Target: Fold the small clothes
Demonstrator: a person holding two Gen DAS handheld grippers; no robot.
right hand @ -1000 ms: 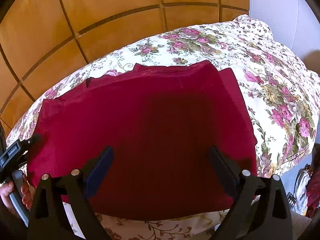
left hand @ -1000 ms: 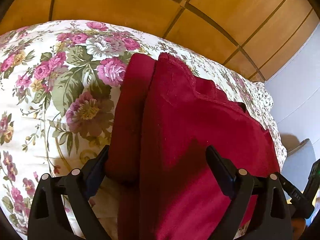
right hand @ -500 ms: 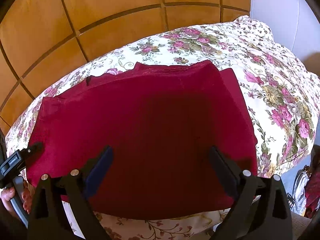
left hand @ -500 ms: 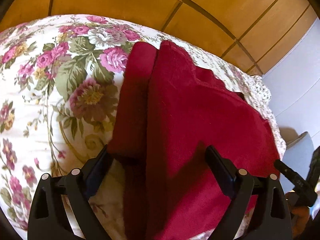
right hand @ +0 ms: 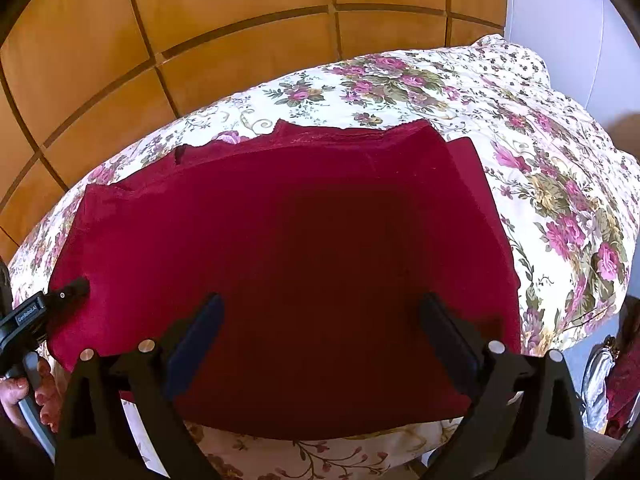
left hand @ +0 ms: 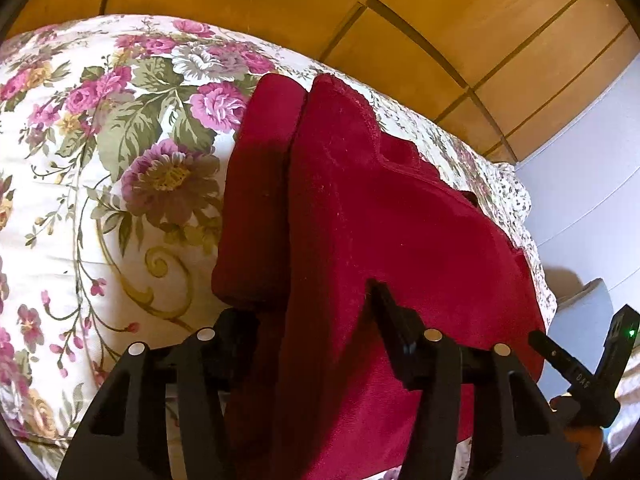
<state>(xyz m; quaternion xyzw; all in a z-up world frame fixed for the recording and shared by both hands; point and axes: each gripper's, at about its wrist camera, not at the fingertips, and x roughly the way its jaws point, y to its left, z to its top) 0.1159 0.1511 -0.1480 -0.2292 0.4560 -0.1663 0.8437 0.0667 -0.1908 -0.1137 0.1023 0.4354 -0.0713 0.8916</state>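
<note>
A dark red garment (left hand: 400, 216) lies folded flat on the flowered bedspread (left hand: 80, 200), with a narrower folded strip along its left side. My left gripper (left hand: 308, 302) stands at the garment's near left corner. Its jaws are closing, still well apart, and a fold of the red fabric lies between them. From the right wrist view the garment (right hand: 300, 240) fills the middle. My right gripper (right hand: 320, 300) hovers open over its near edge, with nothing between its pads. The left gripper's tip (right hand: 72, 288) shows at the cloth's left corner.
A wall of orange wooden panels (right hand: 200, 20) rises behind the bed, and a pale wall (left hand: 592, 140) stands to the right. A hand (right hand: 24, 384) holds the left tool. Past the bed's right edge are a silvery bag (right hand: 600, 376) and more red cloth.
The left jaws have narrowed around the garment's corner, and the fabric there has bunched up. The right gripper and the rest of the garment have not moved.
</note>
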